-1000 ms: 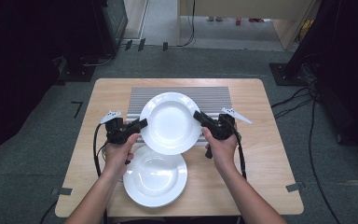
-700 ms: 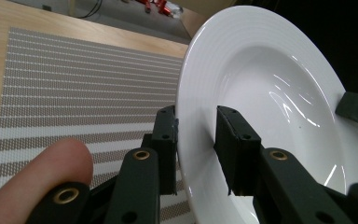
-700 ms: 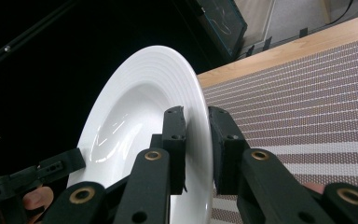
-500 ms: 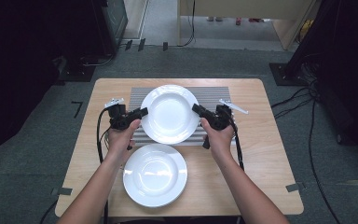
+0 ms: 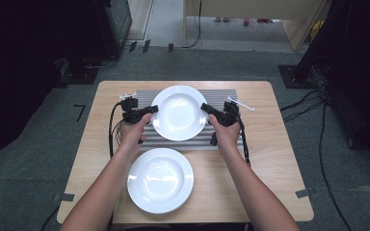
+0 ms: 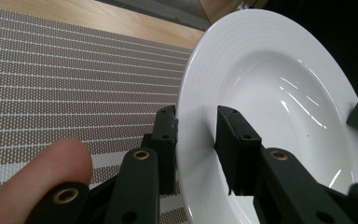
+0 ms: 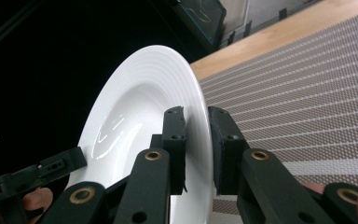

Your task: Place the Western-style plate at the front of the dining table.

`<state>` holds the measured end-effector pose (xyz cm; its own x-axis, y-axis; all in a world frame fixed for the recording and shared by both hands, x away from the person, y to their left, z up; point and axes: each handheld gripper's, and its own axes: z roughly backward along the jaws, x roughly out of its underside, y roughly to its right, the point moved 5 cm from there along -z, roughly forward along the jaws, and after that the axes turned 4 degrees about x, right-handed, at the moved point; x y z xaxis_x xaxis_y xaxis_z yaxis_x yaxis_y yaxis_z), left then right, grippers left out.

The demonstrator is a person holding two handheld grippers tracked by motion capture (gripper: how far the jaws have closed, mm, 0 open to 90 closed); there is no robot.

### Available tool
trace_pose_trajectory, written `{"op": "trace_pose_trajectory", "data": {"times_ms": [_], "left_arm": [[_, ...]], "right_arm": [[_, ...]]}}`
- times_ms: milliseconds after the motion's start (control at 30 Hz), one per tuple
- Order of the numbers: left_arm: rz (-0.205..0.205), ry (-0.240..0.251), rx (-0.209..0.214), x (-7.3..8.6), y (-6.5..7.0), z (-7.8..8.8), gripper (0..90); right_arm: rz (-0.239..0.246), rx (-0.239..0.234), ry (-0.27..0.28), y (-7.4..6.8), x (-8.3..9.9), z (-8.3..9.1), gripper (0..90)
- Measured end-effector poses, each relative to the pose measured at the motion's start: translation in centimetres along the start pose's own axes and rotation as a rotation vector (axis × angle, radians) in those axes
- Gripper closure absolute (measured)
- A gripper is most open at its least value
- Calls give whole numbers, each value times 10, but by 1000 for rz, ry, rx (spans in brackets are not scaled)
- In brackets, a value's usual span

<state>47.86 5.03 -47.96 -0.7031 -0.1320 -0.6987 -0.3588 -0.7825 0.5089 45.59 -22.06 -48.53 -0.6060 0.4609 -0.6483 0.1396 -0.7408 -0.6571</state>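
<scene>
Pinching opposite rims, the left gripper (image 5: pixel 150 109) and right gripper (image 5: pixel 206 108) hold a white soup plate (image 5: pixel 179 112) at frame centre above the striped placemat (image 5: pixel 221 139).

Wooden table (image 5: pixel 279 159) carried a grey striped mat (image 5: pixel 226 139) and, nearer, apparently stacked white plates (image 5: pixel 160 180).

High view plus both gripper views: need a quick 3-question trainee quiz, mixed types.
1. True or false: each gripper clamps the rim of the upper plate.
2. What lies under that plate? A) mat B) towel C) tray
3. How many plates are on the table?

Key: 1 true: left gripper and right gripper both grip its rim. 2 A. 3 Two, counting the near plate.
</scene>
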Motion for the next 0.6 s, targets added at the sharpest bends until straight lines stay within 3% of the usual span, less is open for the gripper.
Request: {"op": "trace_pose_trajectory", "data": {"times_ms": [300,600], "left_arm": [[22,-67,-45,2,-14,-27,696],[84,-119,-56,3,-27,-45,689]], "right_arm": [[-82,45,-25,24,7,-22,790],[-94,90,-55,32,5,-39,794]]}}
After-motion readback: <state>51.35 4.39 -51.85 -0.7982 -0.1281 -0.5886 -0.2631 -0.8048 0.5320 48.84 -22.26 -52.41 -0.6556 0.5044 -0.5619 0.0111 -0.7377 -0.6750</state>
